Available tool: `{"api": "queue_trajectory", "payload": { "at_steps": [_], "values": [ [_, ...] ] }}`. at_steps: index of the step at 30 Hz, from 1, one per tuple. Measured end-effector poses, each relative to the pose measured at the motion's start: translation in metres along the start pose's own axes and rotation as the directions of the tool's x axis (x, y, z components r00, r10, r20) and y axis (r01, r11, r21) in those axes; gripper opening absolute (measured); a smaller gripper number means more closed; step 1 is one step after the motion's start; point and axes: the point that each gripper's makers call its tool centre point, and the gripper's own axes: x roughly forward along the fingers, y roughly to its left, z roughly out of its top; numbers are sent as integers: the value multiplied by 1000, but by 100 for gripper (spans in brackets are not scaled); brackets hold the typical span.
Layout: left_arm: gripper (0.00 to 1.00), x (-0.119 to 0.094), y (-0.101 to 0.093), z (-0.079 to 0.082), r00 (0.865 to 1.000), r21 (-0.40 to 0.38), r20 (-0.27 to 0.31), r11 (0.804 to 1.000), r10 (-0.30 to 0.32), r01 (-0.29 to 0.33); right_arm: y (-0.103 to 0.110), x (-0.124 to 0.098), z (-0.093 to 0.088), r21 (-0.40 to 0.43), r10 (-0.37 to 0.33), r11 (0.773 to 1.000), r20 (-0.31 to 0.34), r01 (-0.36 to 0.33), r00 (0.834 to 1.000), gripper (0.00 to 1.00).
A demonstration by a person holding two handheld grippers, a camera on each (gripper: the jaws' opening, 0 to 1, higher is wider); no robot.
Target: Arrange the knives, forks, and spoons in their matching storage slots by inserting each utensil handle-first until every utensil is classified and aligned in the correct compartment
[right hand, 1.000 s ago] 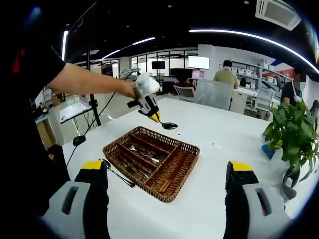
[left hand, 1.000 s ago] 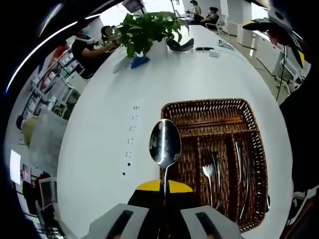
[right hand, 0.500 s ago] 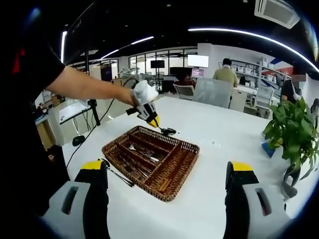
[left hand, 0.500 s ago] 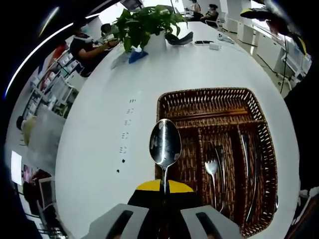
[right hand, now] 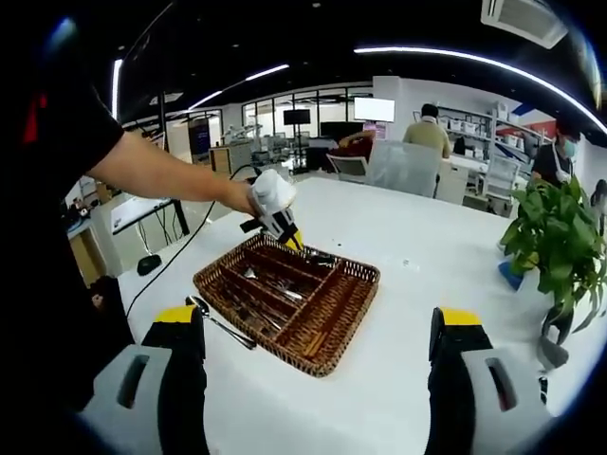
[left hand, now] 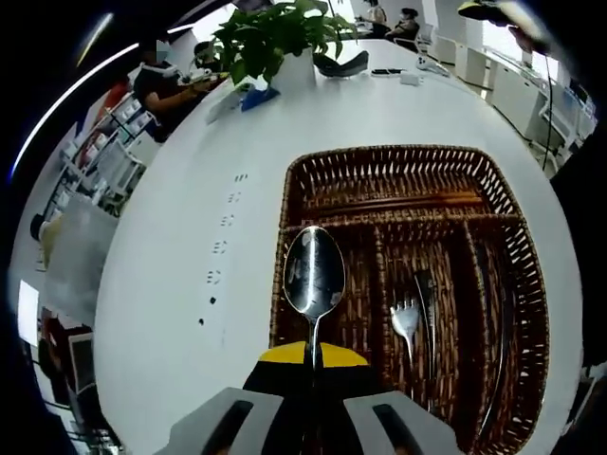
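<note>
Above the wicker tray's (left hand: 398, 194) left slot, my left hand-held gripper (left hand: 313, 379) clamps a spoon (left hand: 314, 275) by its handle, bowl pointing away, to line it up, while my right hand-held gripper (right hand: 313, 379) waits open near the desk (left hand: 190, 218).

Not seeing any text I can actually read here. There are small dark marks in a row on the white table (left hand: 190, 190) beside the wicker tray (left hand: 398, 190), but they're too tiny and blurry to make out. The wall screens (right hand: 375, 109) at the back of the room are glowing, nothing on them is coming through as legible.
</note>
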Motion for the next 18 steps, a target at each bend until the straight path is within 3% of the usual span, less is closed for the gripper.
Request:
{"api": "queue_trajectory", "payload": {
  "at_steps": [18],
  "values": [
    [0,31,-1,-13,1000,-44,-4,999,-24,24,1,1,-11,13,-2,1000,-33,3,999,100]
  ]
}}
